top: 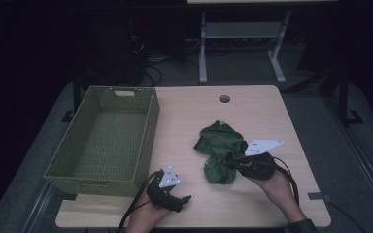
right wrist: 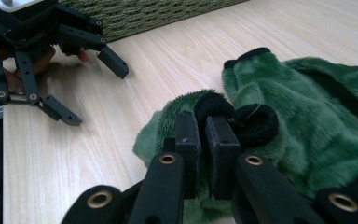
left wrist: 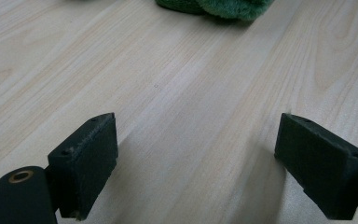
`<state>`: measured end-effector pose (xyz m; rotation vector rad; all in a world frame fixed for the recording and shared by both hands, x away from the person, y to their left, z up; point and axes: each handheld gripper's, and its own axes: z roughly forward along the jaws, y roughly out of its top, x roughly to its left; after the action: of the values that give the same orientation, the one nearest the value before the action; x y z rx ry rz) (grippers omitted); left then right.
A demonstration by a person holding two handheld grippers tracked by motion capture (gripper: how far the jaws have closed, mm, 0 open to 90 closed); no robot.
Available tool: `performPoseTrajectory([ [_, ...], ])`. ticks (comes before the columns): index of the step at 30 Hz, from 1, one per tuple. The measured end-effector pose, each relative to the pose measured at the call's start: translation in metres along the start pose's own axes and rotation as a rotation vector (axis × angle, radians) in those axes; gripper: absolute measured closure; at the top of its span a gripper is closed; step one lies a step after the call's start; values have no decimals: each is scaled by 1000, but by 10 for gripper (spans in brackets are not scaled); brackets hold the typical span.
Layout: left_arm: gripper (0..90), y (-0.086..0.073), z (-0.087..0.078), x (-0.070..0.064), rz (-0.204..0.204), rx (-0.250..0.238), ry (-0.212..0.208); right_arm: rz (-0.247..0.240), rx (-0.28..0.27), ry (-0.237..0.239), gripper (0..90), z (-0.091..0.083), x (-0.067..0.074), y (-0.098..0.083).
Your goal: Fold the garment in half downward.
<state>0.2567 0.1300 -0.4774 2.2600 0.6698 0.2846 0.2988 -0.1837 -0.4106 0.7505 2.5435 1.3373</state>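
Green plush garment (right wrist: 307,116), seemingly pinched between right claw (right wrist: 204,140) pads.

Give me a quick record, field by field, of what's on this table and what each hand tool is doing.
Table: light wood
Basket: green woven basket, at the table's left side, nothing visible inside
Cloth: green fuzzy cloth with black trim, crumpled right of centre
Left tool: left tool open, jaws wide over bare wood, nothing between them
Right tool: right tool nearly shut, pinching a fold of the cloth
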Motion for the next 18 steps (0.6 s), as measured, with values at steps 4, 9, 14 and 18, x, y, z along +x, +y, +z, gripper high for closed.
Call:
performPoseTrajectory([
  [4,124,0,0,0,-1,0,0,0,0,17,790,8,0,5],
  [9,124,0,0,0,0,0,0,8,-29,-15,811,7,-2,7],
  [14,124,0,0,0,0,0,-1,45,-43,-83,897,-1,-16,7],
  [18,124,0,0,0,0,3,-2,83,0,-82,898,9,-27,2],
])
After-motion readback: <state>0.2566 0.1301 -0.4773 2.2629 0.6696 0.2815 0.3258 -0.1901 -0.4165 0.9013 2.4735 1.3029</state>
